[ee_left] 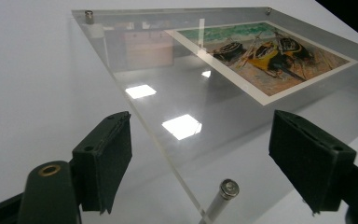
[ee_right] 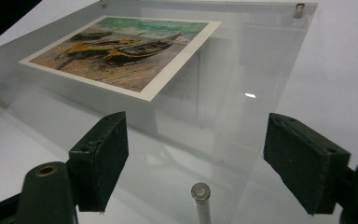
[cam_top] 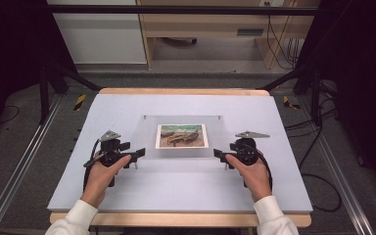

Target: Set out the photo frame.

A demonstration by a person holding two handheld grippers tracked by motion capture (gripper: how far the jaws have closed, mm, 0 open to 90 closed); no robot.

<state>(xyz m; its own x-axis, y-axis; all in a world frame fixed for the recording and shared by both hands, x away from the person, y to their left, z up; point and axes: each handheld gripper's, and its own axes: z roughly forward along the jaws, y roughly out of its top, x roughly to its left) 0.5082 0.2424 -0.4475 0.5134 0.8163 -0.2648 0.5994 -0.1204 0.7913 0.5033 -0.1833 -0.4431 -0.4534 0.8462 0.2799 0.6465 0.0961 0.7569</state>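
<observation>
A clear acrylic plate (cam_top: pixel 149 139) stands on short metal posts in the middle of the white board, with a picture of beached boats (cam_top: pixel 181 135) under it. My left gripper (cam_top: pixel 139 154) sits at the plate's near left corner and my right gripper (cam_top: pixel 219 154) at its near right corner. In the left gripper view the left gripper (ee_left: pixel 200 140) is open, its jaws either side of the plate's corner (ee_left: pixel 168 93) and a corner post (ee_left: pixel 223 196). The right gripper (ee_right: pixel 196 135) is open too, around its own corner post (ee_right: pixel 200 193), with the picture (ee_right: pixel 121 51) beyond.
The white board (cam_top: pixel 127 107) covers a wooden table whose edge (cam_top: pixel 176 91) shows at the back. Small screw heads (ee_left: pixel 89 16) mark the plate's far corners. Metal rails (cam_top: pixel 24 156) run on the floor either side, with cables (cam_top: pixel 313 147) at the right.
</observation>
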